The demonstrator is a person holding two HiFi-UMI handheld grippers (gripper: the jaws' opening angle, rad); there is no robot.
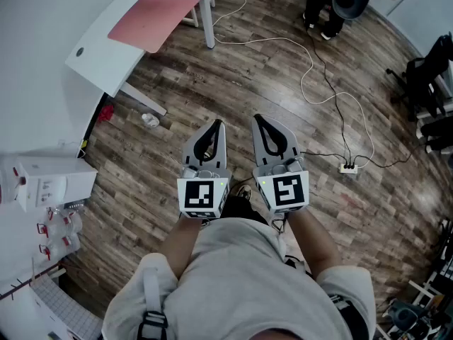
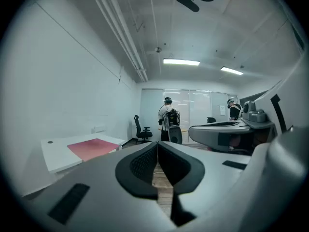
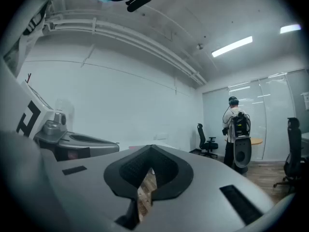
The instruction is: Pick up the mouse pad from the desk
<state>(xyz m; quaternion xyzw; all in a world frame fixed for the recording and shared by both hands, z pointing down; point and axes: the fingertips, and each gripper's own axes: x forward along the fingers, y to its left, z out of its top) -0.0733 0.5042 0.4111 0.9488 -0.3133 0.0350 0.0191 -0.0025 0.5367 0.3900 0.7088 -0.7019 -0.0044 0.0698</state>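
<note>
The flat pink rectangular mouse pad (image 1: 154, 18) lies on the white table (image 1: 92, 59) in the upper left of the head view, well apart from both tools, with dark wood-plank floor (image 1: 233, 83) between. From the jaws it lies up and to the left, and its long axis seems to run diagonally from upper right to lower left. The left gripper (image 1: 216, 126) is the nearer of the two, and its own view shows the pad low at the left, off the line of the jaws. The right gripper (image 1: 259, 121) sits just beside it at centre frame. Both are held level, close in front of the person's body, pointing out over the floor. Each pair of jaws is closed with nothing between them. The reach, I judge, has yet to begin.
</note>
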